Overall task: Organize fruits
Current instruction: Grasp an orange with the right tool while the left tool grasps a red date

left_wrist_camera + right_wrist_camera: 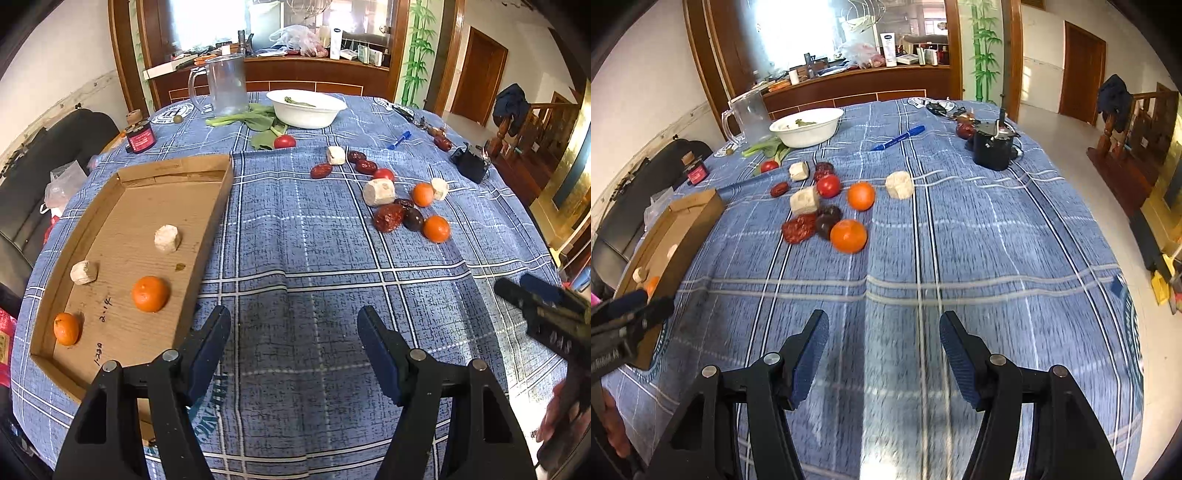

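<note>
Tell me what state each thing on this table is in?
Left gripper: jaws open, empty.
Right gripper: jaws open, empty.
Shallow brown cardboard tray: holds two oranges, two pale chunks.
Clear plastic jug: upright, empty.
White round bowl: upright, holds a green leaf.

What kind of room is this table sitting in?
Most likely a home dining area: a round table under a blue plaid tablecloth, a wooden serving counter cluttered with household items behind it, and a wooden stair railing beside a brown door.
</note>
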Demonstrator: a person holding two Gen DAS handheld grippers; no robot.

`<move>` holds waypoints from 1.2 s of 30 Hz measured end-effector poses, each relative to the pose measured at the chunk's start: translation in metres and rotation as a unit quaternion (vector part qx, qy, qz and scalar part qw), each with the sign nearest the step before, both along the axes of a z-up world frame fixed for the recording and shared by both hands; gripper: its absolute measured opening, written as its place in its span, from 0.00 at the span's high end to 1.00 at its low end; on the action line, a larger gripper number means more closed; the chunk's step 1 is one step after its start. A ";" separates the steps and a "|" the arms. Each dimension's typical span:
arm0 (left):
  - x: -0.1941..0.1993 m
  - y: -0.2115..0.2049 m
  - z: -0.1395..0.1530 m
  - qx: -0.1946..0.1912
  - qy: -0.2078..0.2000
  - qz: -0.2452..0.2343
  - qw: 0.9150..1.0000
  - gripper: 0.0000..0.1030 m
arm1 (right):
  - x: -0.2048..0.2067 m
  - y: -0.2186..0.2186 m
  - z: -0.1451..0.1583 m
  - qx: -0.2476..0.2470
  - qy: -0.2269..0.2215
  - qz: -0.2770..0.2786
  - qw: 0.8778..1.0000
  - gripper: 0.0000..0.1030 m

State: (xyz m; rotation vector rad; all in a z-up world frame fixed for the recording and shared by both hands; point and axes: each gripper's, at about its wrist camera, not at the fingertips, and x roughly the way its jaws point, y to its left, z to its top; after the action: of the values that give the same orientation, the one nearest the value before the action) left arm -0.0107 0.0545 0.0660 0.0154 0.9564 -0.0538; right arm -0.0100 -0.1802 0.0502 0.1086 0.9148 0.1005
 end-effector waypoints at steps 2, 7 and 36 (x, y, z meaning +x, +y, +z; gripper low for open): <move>0.000 -0.001 -0.001 0.003 0.003 0.005 1.000 0.32 | 0.014 0.000 0.000 0.009 -0.004 0.015 1.000 0.36; 0.001 0.002 -0.004 0.015 0.011 0.016 1.000 0.32 | 0.055 0.017 -0.008 0.011 -0.007 0.072 0.997 0.36; 0.128 -0.098 -0.046 -0.019 0.041 -0.115 0.992 0.55 | 0.046 -0.043 -0.022 0.011 0.009 0.066 0.998 0.68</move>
State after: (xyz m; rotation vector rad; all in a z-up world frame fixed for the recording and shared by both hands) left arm 0.1172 -0.0434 0.0198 0.0897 1.0329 -0.2870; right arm 0.0362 -0.2235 0.0280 0.0702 0.9395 0.2325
